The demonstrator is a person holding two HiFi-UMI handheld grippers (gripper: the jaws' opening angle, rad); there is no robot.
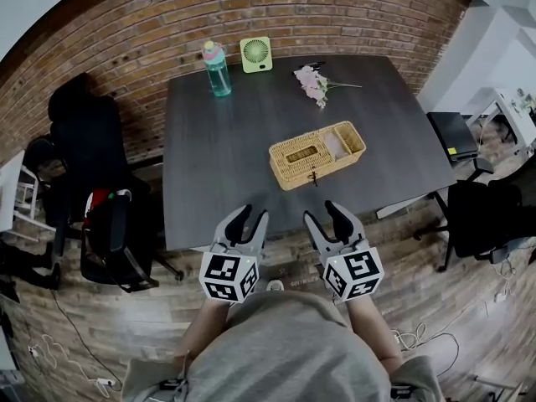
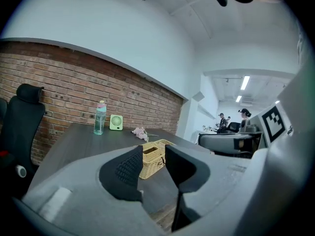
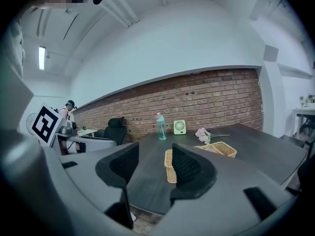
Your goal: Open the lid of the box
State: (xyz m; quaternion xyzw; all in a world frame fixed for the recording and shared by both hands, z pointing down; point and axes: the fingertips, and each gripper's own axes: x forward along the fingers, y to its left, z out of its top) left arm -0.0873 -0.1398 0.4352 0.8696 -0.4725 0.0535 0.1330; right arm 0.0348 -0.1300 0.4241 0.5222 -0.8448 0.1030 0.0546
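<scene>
A rectangular wicker box [image 1: 316, 154] lies on the dark table [image 1: 218, 166], right of centre, with a woven lid over its left part and a small dark clasp on its near side. My left gripper [image 1: 251, 213] and right gripper [image 1: 322, 212] hover side by side off the table's near edge, short of the box, both open and empty. In the left gripper view the box [image 2: 150, 162] shows between the spread jaws of that gripper [image 2: 154, 151]. In the right gripper view the box [image 3: 224, 149] sits behind the right jaw of that gripper [image 3: 155, 156].
A teal bottle [image 1: 217, 68], a small green fan [image 1: 255, 54] and a pink flower sprig [image 1: 314, 84] stand at the table's far side by the brick wall. Black chairs [image 1: 84, 132] and a bag [image 1: 113, 237] are on the left, another chair [image 1: 486, 216] on the right.
</scene>
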